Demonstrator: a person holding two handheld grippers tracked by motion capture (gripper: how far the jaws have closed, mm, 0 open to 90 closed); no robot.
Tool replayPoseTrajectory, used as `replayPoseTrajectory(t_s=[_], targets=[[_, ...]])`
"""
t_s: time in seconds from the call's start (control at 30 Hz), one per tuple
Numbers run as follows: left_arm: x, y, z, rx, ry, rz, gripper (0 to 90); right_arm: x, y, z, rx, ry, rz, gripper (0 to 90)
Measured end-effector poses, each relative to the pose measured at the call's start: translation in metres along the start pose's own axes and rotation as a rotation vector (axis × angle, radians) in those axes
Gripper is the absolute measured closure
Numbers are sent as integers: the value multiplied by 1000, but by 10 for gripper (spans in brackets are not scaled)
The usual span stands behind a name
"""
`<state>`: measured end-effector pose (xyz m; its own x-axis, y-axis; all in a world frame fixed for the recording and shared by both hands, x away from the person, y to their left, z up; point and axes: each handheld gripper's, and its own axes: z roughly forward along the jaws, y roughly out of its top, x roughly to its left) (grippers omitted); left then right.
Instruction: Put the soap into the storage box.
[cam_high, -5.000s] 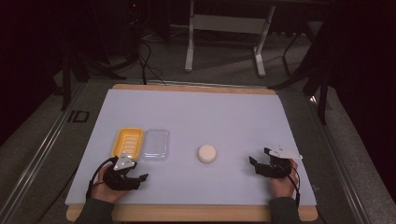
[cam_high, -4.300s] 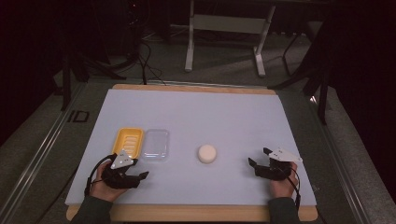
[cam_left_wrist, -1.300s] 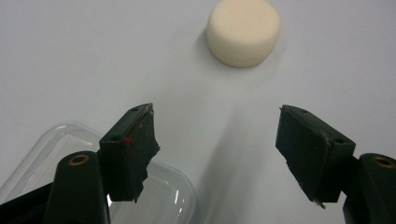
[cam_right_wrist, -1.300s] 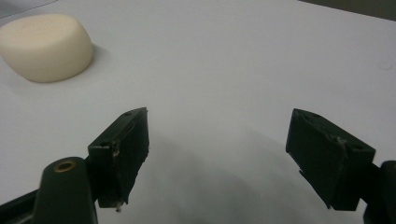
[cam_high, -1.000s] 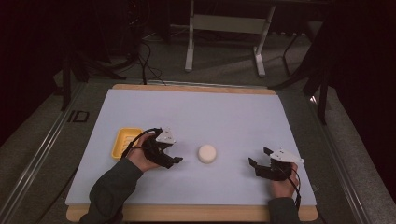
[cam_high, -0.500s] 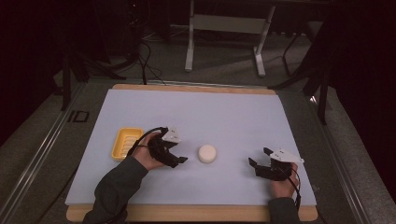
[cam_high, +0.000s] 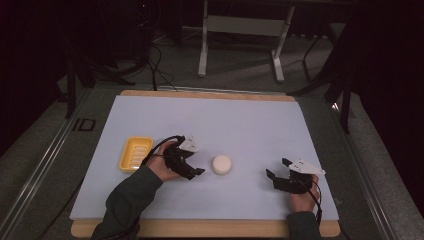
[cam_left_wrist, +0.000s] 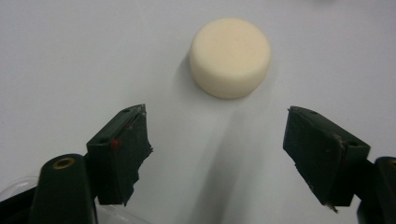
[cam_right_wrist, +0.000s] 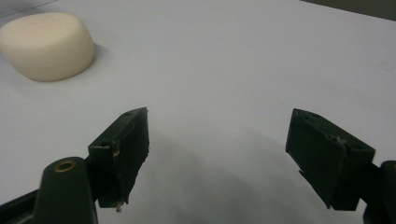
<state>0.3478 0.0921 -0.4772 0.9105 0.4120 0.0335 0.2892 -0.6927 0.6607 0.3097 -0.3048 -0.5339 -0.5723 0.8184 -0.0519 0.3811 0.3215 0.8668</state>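
Soap (cam_high: 221, 164), a cream round bar, lies flat on the pale table sheet (cam_high: 240, 125) near its middle, just beyond your left gripper (cam_high: 196, 170) at about 3 o'clock from it in the high view. In the left gripper view the bar (cam_left_wrist: 230, 57) sits ahead at 12 o'clock, clear of both pads. Your left jaws have just been opening and stand spread with nothing between them. At 9 o'clock from that hand rests the yellow tray (cam_high: 135, 153), close beside your wrist. Your right gripper (cam_high: 277, 171) rests on the sheet well apart from the bar, at roughly 4 o'clock from it, jaws spread wide and empty. In the right gripper view the bar (cam_right_wrist: 46, 45) shows at 10 o'clock.
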Motion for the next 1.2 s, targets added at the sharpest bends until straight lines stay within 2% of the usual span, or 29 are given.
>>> replayPoseTrajectory(t_s=[0.37,1.0,1.03,1.2], targets=[[0,4,8,8,-19,-4,192,0,0,0,-2,1,2,211],[2,11,18,6,-50,-7,191,0,0,-1,-7,5,4,211],[2,13,19,11,-52,5,191,0,0,-1,-7,5,5,210],[1,15,21,13,-56,9,173,-1,0,-1,-8,7,4,211]])
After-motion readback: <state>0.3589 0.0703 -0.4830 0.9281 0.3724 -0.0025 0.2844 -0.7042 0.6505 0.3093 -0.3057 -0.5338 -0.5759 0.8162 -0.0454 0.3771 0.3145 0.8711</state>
